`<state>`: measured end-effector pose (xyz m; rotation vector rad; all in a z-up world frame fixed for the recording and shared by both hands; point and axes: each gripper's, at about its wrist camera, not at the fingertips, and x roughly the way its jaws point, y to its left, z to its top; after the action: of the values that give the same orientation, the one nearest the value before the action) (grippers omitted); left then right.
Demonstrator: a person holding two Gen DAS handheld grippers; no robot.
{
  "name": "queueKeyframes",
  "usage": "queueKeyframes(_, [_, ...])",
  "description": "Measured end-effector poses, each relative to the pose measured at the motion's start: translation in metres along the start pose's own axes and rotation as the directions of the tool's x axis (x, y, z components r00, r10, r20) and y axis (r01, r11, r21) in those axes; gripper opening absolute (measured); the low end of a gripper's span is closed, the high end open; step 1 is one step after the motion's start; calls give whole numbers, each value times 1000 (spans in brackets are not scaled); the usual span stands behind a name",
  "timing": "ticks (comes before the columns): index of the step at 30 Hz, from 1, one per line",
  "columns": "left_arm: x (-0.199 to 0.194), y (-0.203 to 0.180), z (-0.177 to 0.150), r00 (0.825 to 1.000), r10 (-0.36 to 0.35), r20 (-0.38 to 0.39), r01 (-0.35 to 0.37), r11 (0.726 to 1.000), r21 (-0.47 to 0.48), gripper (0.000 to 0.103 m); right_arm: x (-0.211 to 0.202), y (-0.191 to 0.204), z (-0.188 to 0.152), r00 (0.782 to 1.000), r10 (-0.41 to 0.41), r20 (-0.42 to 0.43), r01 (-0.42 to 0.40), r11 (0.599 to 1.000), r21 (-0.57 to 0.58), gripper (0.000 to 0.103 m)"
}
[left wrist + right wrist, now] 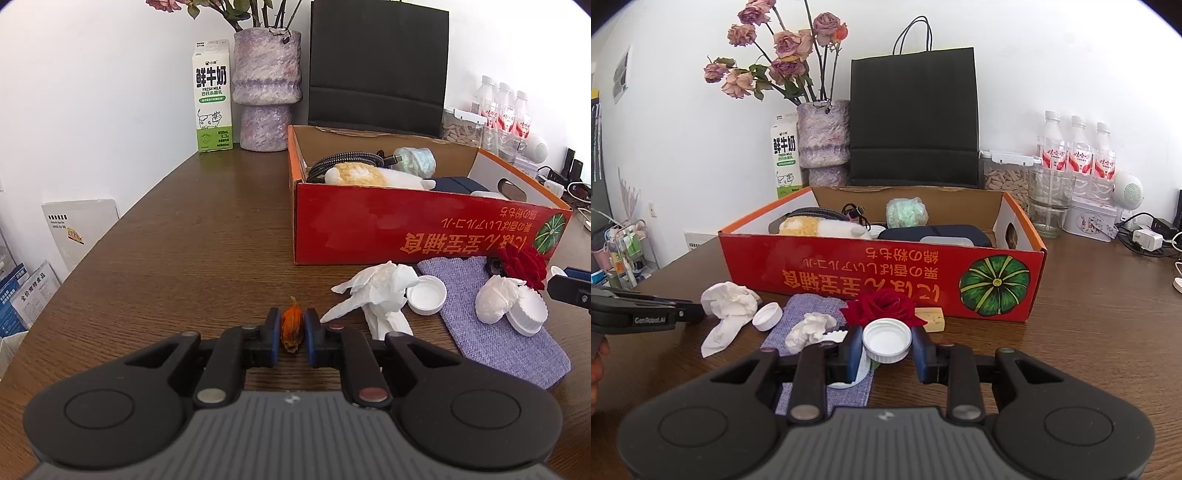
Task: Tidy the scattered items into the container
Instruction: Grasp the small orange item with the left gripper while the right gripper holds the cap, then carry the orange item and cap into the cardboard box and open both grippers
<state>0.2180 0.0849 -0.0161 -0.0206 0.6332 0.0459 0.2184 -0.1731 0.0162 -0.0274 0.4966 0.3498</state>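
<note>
Okay, your left gripper (291, 332) is clamped on a small dried orange bud (291, 326), low over the table (184, 229), well short of the red box (424, 225) and off toward its left end. Your right gripper (886, 349) is pinching a white bottle cap (886, 339) just in front of the red box, above the purple cloth (809, 308). Risks: the bud looks brittle, so squeezing harder could crush it, and it sits near the pad tips, so it could slip on the lift. The cap is held by its rim and could pop out sideways. Watch the box's front wall when carrying over; clipping it would knock either piece loose. Crumpled tissue (376, 295) beside the box is still to be tidied.
</note>
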Motion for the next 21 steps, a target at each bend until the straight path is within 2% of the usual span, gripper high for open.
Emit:
queueKeyframes(4, [-18, -3, 5, 998, 25, 59, -23, 999, -31, 14, -9, 2, 4, 1000, -4, 28, 4, 1000, 3, 27])
queueKeyframes(7, [-35, -13, 12, 994, -30, 105, 35, 998, -47, 14, -17, 5, 11, 999, -3, 52, 4, 1000, -8, 27])
queueKeyframes(13, [-63, -51, 47, 972, -101, 213, 100, 995, 12, 14, -26, 2, 38, 994, 1, 111, -1, 1000, -6, 27])
queueKeyframes(17, [-67, -75, 76, 957, -133, 259, 127, 991, 41, 14, -28, 1, 60, 987, -4, 158, 7, 1000, -19, 27])
queueKeyframes(21, [-58, -92, 94, 949, -147, 278, 141, 989, 42, 14, -21, -1, 82, 981, -4, 195, 8, 1000, -21, 27])
